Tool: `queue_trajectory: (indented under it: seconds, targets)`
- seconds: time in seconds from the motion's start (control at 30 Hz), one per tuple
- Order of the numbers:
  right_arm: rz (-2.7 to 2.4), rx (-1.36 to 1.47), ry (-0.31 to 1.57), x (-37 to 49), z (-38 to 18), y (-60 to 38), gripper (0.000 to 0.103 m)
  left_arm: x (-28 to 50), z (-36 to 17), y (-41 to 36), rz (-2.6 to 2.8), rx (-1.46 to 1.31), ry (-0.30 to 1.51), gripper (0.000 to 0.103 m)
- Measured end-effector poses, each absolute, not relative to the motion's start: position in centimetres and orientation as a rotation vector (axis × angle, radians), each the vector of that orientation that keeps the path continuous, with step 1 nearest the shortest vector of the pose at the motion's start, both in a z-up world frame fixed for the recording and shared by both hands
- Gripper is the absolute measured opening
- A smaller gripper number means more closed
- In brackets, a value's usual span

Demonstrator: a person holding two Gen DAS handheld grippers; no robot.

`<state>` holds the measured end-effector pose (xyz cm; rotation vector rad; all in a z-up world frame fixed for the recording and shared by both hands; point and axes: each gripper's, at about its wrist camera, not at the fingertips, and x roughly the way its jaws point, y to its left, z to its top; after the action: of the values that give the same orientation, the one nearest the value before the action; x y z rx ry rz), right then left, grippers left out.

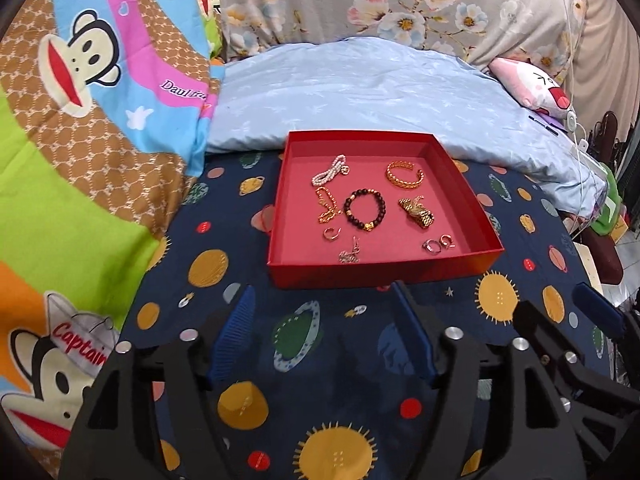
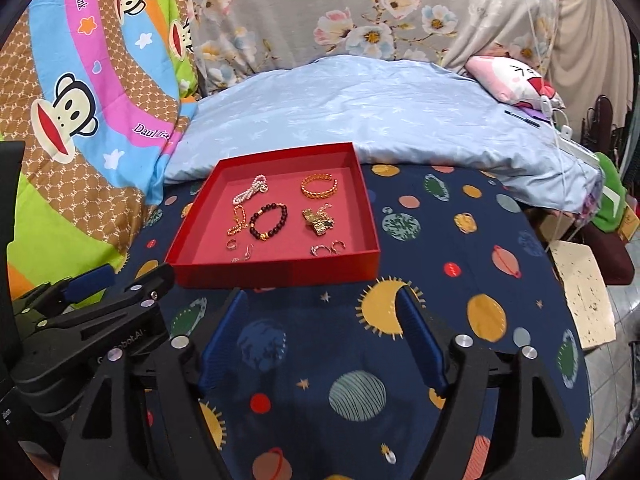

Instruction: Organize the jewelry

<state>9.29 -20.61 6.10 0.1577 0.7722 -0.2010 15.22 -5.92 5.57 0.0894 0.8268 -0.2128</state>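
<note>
A shallow red box point(image 1: 486, 208) sits on a bed, on a navy planet-print sheet point(image 1: 320, 360), with its far edge against a pale blue pillow point(image 1: 360, 88). Inside lie a white bead bracelet point(image 1: 330, 171) and a gold cuff bangle point(image 1: 404, 175) at the back, a gold chain point(image 1: 325, 203), a dark bead bracelet point(image 1: 365, 209) and a gold watch-like band point(image 1: 417, 212) in the middle, and small rings point(image 1: 437, 244) plus a silver trinket point(image 1: 350, 255) near the front wall. Both claws hang short of the box over the sheet: the left claw point(image 1: 324, 332) stands wide with nothing between its blue fingers, and the right claw point(image 2: 320, 336) is likewise spread wide and empty. A monkey-print blanket point(image 1: 80, 120) lies to the left.
</note>
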Motion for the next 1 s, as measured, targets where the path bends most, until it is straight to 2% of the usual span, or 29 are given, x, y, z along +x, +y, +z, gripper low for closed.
queue_trajectory:
  seconds: [0.37,1.0]
  targets:
    - [-0.227,0.161,0.783,6.2,6.3,-20.2,0.083,12.1,6.0,-5.1,-0.167,0.130,0.814,0.085]
    - [-0.231,0.147,0.764,3.8,7.3,-19.5,0.084,9.8,7.0,-4.5,-0.141,0.140,0.788,0.090]
